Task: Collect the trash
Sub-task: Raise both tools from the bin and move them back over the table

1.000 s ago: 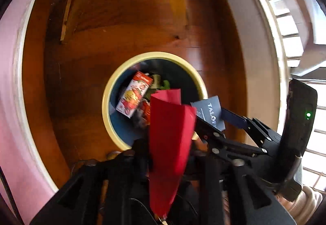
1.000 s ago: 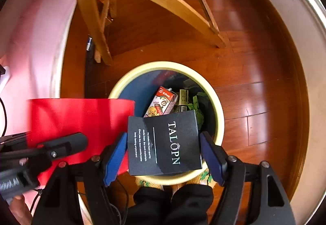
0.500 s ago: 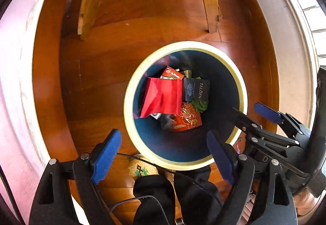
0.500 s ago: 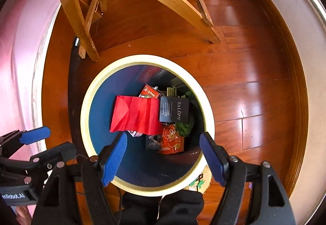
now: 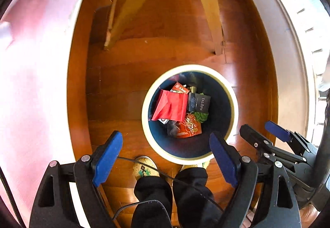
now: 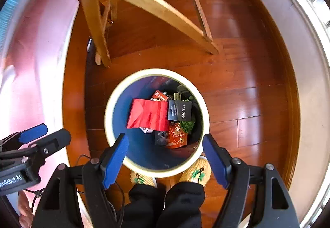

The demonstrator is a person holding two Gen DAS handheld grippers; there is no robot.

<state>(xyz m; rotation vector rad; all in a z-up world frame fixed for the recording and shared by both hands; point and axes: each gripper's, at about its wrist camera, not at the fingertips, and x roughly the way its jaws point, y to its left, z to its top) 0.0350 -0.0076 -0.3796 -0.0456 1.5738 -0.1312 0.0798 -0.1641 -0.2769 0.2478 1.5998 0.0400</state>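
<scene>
I am looking straight down at a round waste bin with a cream rim and dark blue inside, standing on a reddish wooden floor. My left gripper hangs above the near edge of the bin with its blue-padded fingers spread wide and nothing between them. My right gripper hangs beside it over the same bin, fingers likewise wide apart and empty.

The trash lies at the bottom of the bin. A red paper bag lies flat on top, towards the left of the heap. Touching its right edge is a black card printed TALOPN. Just below the card sits an orange packet with a line drawing, and beside that a crumpled green scrap. A red carton pokes out from under the top edge of the red bag.

In the left wrist view the right gripper shows at the lower right; in the right wrist view the left one shows at the lower left.

At the bottom of both views I see the person's black trouser legs and yellow knitted slippers, toes just at the bin's rim. Pale wooden chair legs stand on the floor beyond the bin, and a pink cloth fills the left side.
</scene>
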